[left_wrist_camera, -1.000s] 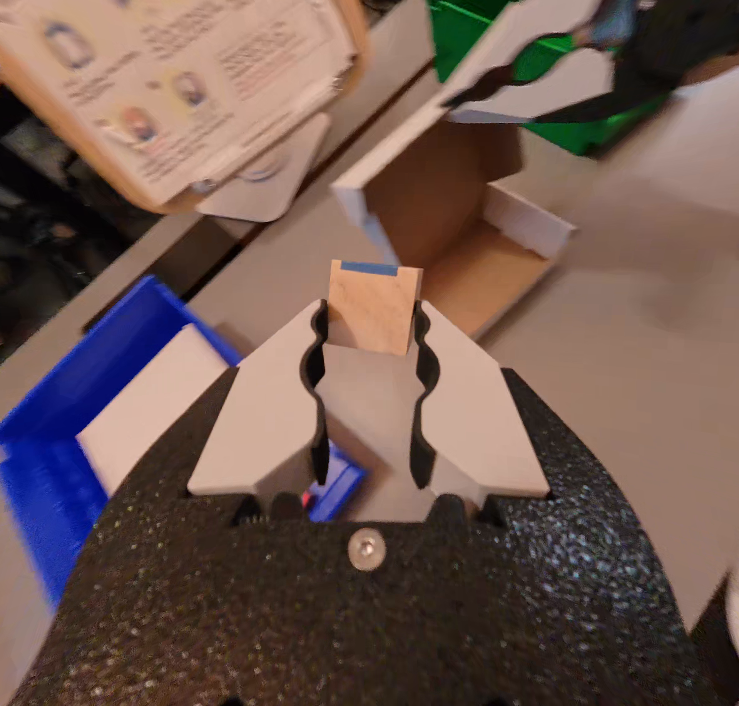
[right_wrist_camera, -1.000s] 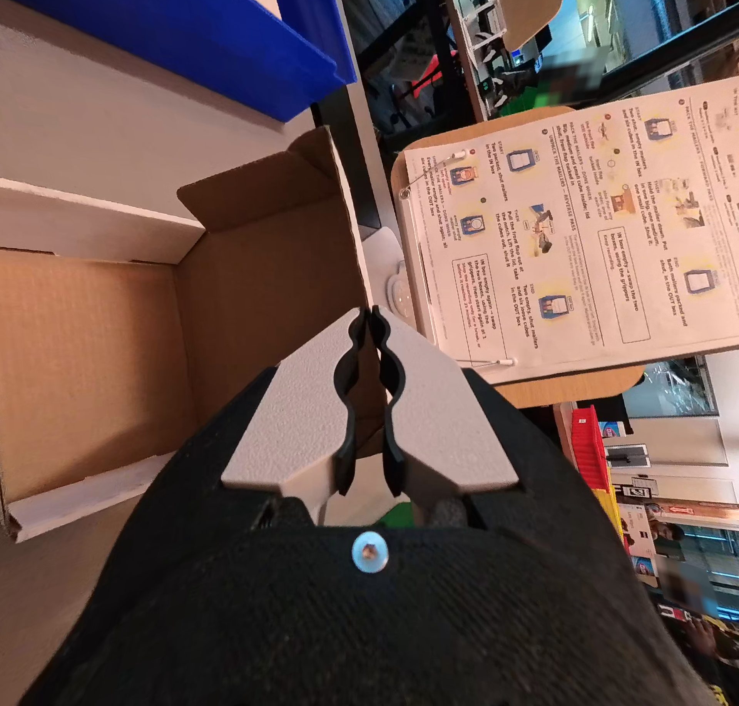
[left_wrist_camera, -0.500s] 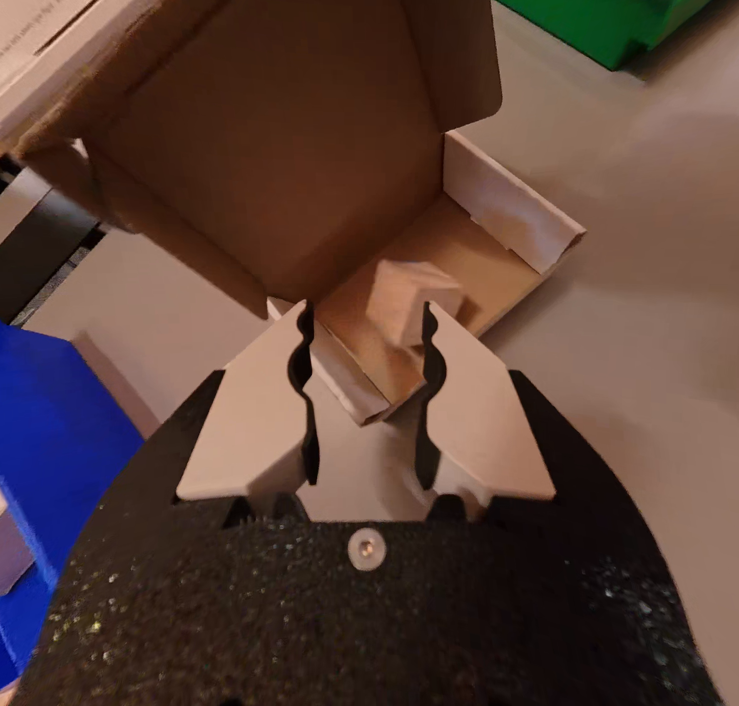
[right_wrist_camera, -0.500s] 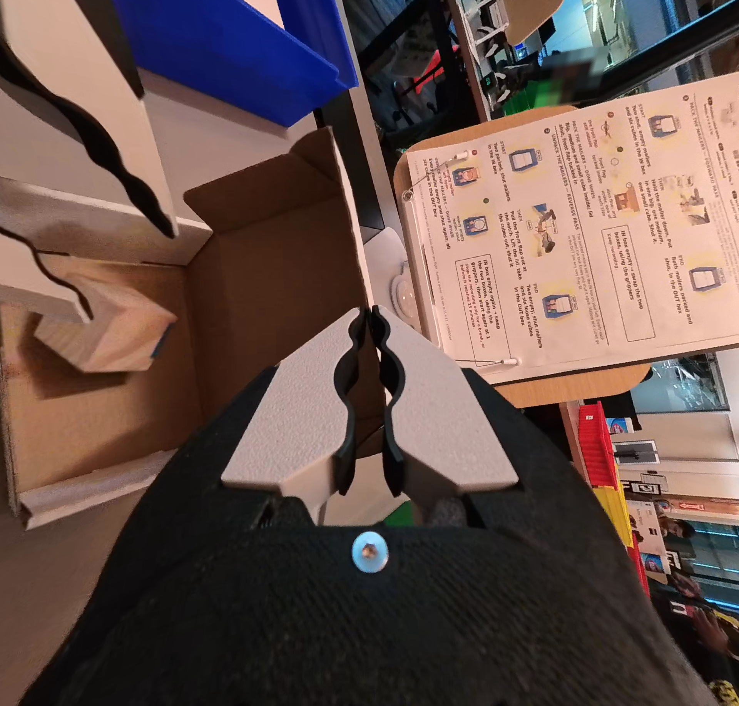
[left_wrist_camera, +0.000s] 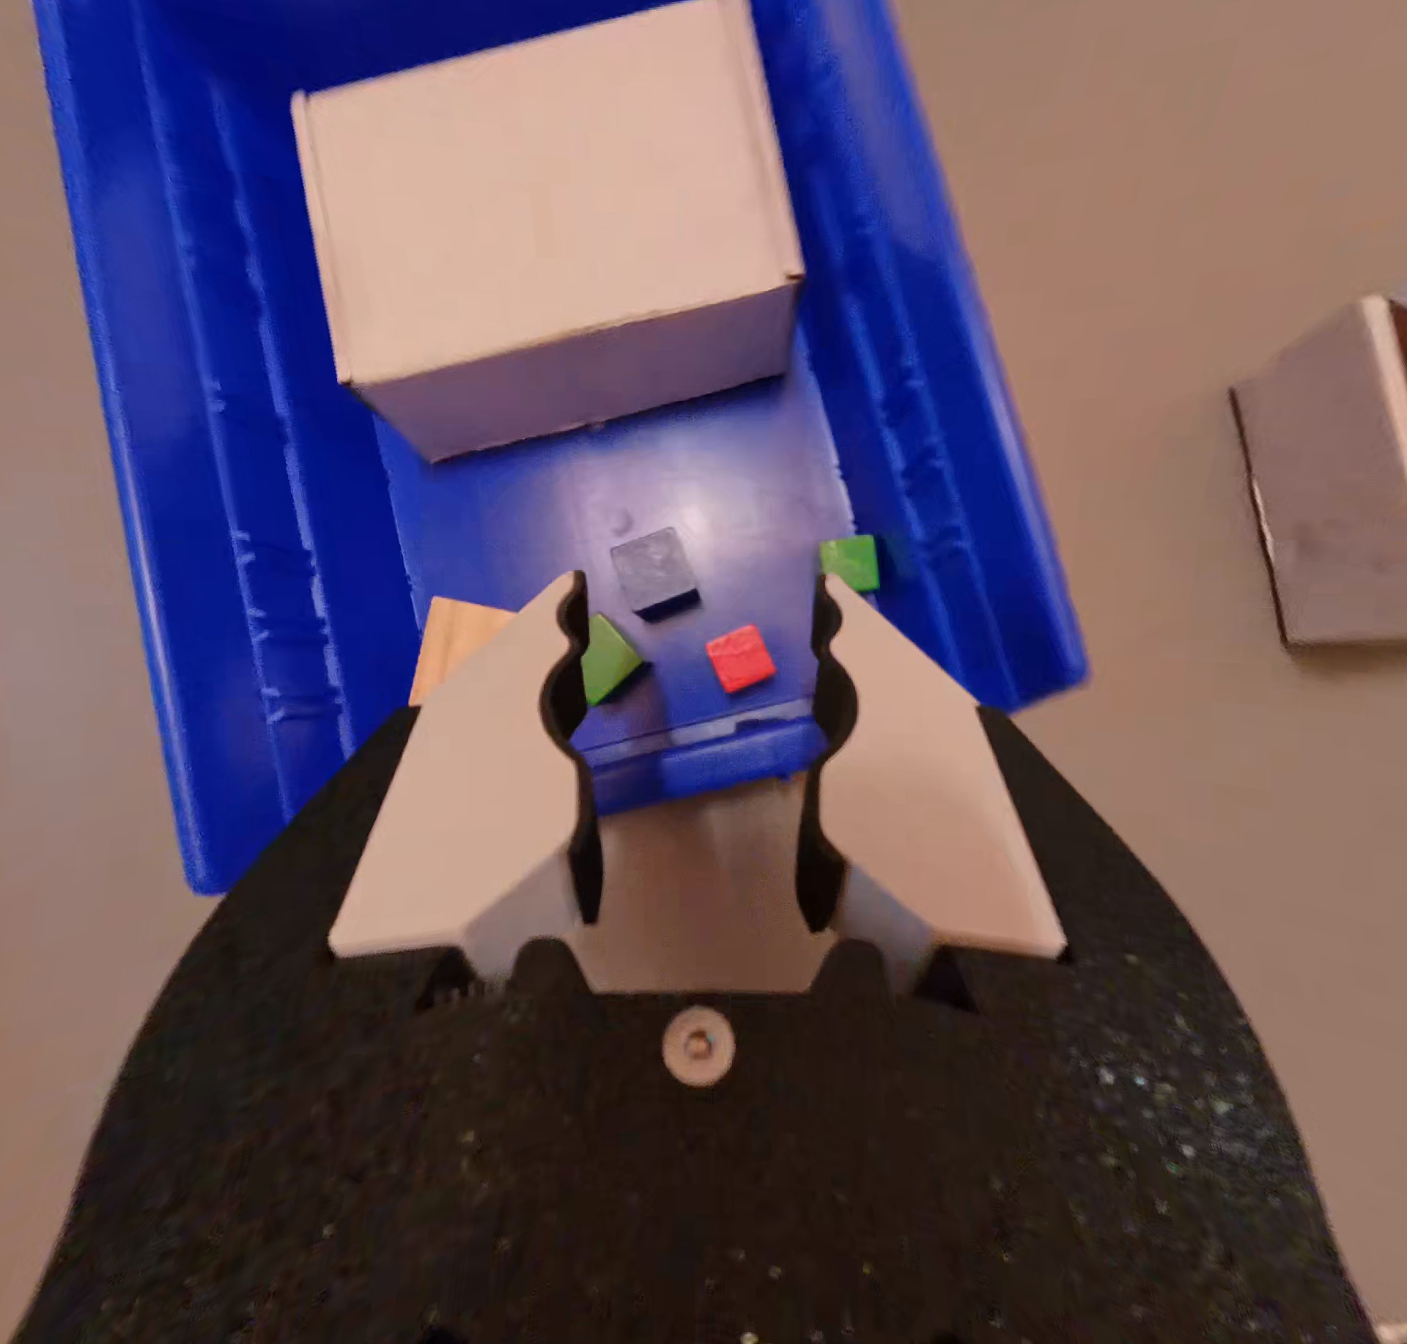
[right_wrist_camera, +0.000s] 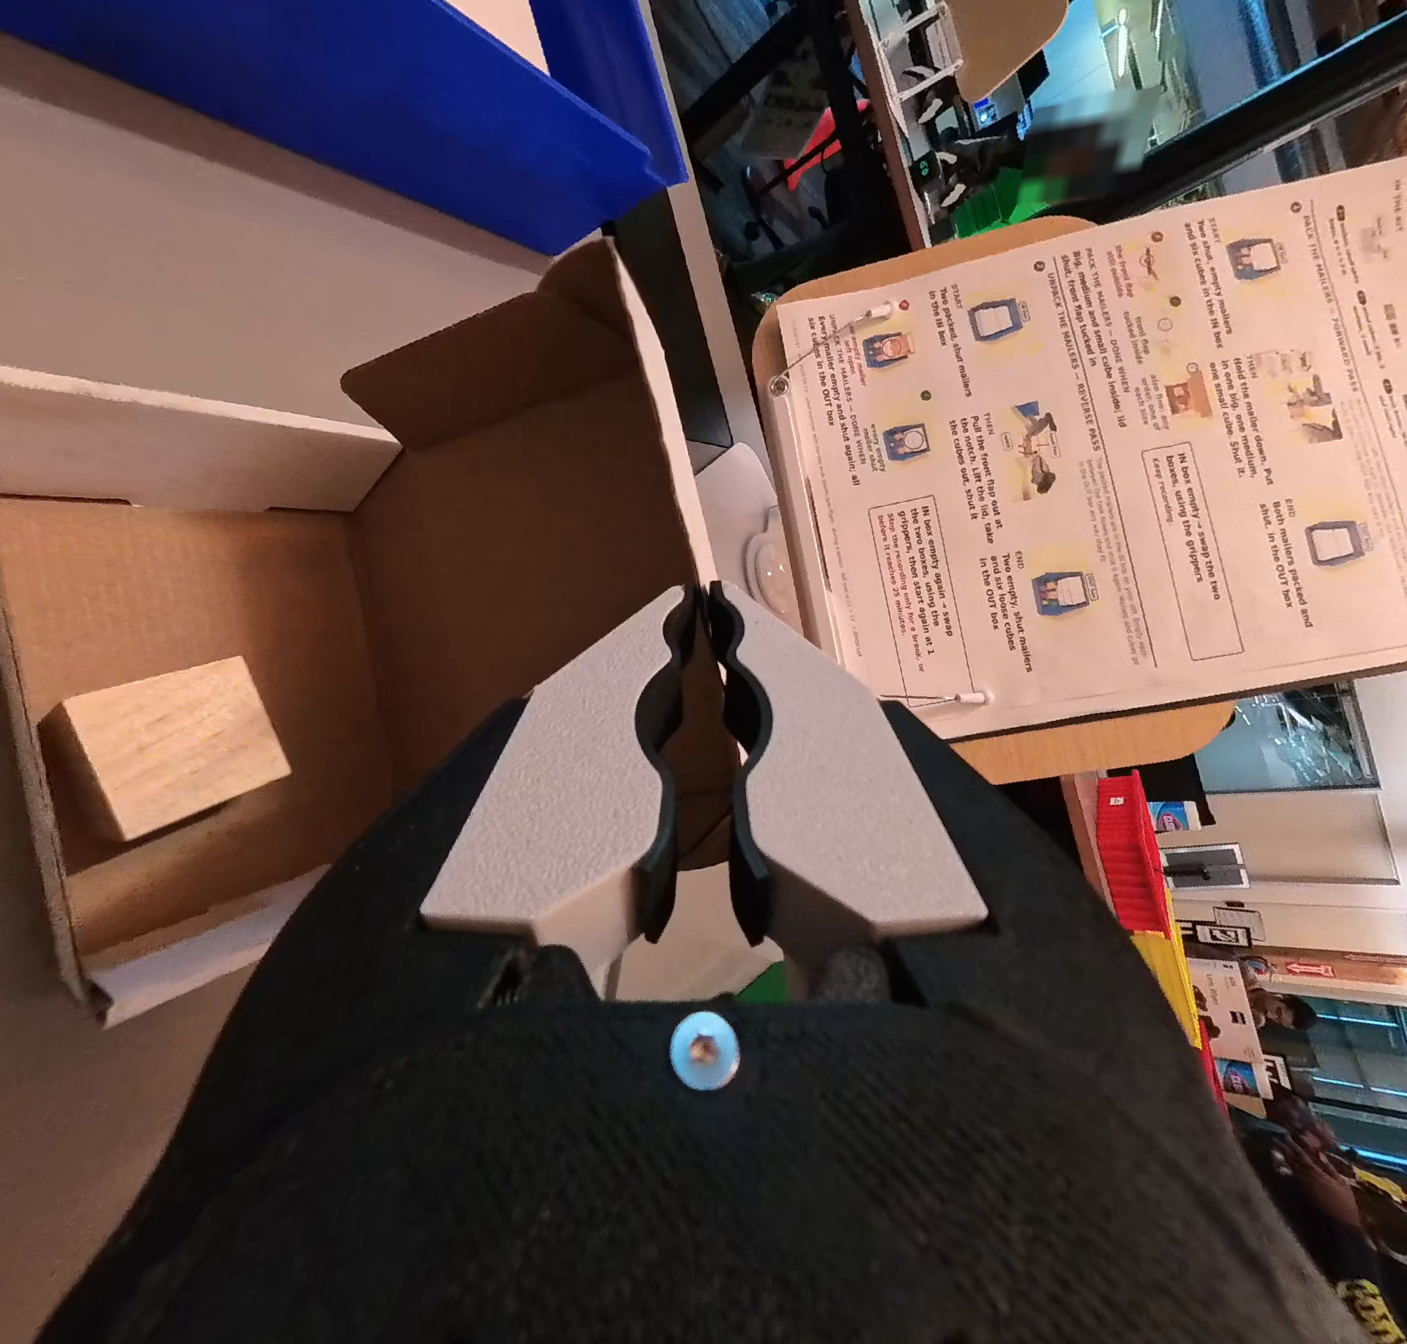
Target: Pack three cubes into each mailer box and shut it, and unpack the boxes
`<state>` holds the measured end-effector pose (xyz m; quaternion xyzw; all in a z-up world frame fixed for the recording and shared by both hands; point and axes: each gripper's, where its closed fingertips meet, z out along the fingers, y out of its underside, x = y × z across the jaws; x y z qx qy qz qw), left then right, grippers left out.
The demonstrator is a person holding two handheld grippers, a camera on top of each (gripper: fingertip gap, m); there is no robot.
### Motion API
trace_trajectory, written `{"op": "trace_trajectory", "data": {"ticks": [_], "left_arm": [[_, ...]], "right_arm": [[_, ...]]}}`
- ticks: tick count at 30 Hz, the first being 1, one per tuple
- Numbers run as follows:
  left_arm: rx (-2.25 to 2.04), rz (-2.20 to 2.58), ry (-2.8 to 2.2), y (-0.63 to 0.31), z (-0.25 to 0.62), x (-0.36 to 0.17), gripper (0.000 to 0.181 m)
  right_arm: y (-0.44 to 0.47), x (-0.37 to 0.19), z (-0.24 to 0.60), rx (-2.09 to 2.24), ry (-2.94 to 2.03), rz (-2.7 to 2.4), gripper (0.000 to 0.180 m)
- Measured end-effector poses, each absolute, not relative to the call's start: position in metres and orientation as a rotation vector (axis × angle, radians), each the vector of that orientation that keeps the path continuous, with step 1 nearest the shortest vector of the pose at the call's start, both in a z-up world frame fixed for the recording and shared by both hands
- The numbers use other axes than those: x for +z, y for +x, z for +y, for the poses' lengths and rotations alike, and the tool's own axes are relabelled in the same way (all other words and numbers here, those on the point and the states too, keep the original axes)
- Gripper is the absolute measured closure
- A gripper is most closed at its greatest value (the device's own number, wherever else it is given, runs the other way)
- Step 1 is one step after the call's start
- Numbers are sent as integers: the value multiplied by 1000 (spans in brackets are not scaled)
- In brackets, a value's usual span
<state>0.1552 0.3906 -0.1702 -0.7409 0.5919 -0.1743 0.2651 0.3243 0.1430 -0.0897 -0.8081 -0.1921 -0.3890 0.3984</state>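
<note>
The only writing in view is on a printed instruction sheet [right_wrist_camera: 1096, 455], white with small coloured pictures, clipped to a wooden board [right_wrist_camera: 1081, 736] just beyond the desk [right_wrist_camera: 190, 279]; the boxes and cubes carry no labels or brand marks.

The left claw [left_wrist_camera: 697, 592] hangs spread wide and empty above the near end of a blue bin [left_wrist_camera: 190, 470] on the desk. Nothing touches its fingers. In the bin a shut white mailer [left_wrist_camera: 544, 219] lies toward the far end. Loose on the bin floor near the claw are a dark cube [left_wrist_camera: 655, 561], a red cube [left_wrist_camera: 740, 658], a green cube [left_wrist_camera: 609, 656] just beside the left finger, a second green cube [left_wrist_camera: 851, 561] against the right wall, and a wooden cube [left_wrist_camera: 457, 645], partly hidden behind the left finger.

The right claw [right_wrist_camera: 704, 595] is clenched on the raised lid [right_wrist_camera: 533, 546] of an open mailer [right_wrist_camera: 190, 455], the lid's edge pinched between its fingertips. One large wooden cube [right_wrist_camera: 164, 744] lies on the floor of this mailer, well apart from the claw. The blue bin's wall stands just behind the box.
</note>
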Motion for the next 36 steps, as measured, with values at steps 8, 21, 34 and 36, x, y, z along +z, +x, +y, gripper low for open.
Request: {"op": "trace_trajectory", "data": {"ticks": [8,21,34,36], "left_arm": [[-436,1512,-2307,166,414,-214,121],[-447,1532,-2143,183,410,-209,154],[-1199,1928,-1417,204,180,-124,156],[-1154,1942,-1408,218,164,-145,156]], "right_arm": [[322,-88,143,-990,-2052,-484,178],[321,-90,144,-993,-2054,-501,177],[318,-87,152,-997,-2072,-506,178],[317,-87,152,-1002,-2073,-508,177]]}}
